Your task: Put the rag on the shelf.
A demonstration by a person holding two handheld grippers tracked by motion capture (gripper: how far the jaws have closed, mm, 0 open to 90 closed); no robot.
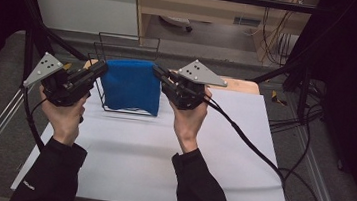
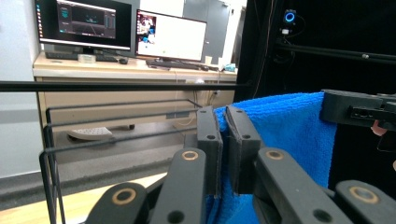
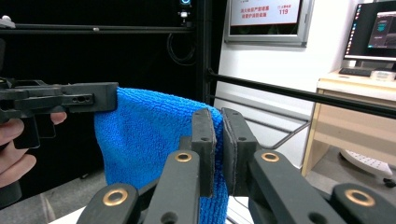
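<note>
High view: blue towel (image 1: 131,90) hangs stretched between both grippers, above the far end of the white table sheet (image 1: 160,159) and right at the black wire rack (image 1: 121,54). Left gripper (image 1: 100,67) pinches the towel's upper left corner, right gripper (image 1: 158,71) the upper right. Top edge runs nearly level, body drapes down in front of the rack; the lower hem looks close to the rack base, can't tell if it touches.

Left gripper view: jaws nearly closed, only a thin fold of towel (image 2: 285,135) between the pads. Rack wires (image 2: 116,116) sit to the left and behind. The right gripper (image 2: 355,108) clamps the far corner.

Right gripper view: same story, jaws almost together on the towel (image 3: 149,140) edge; the left gripper (image 3: 100,99) bites the opposite corner.

Step, as I read it: hanging the towel over a rack bar. To do it well: keep both corners level, keep light tension so the top edge stays straight, bring the edge over the bar before lowering, release both sides together.

Materials: towel is plush microfibre terry, soft, limp, likely to snag on wire ends. Rack is thin rigid black wire, rectangular loops. Jaw pads flat, black, matte.
</note>
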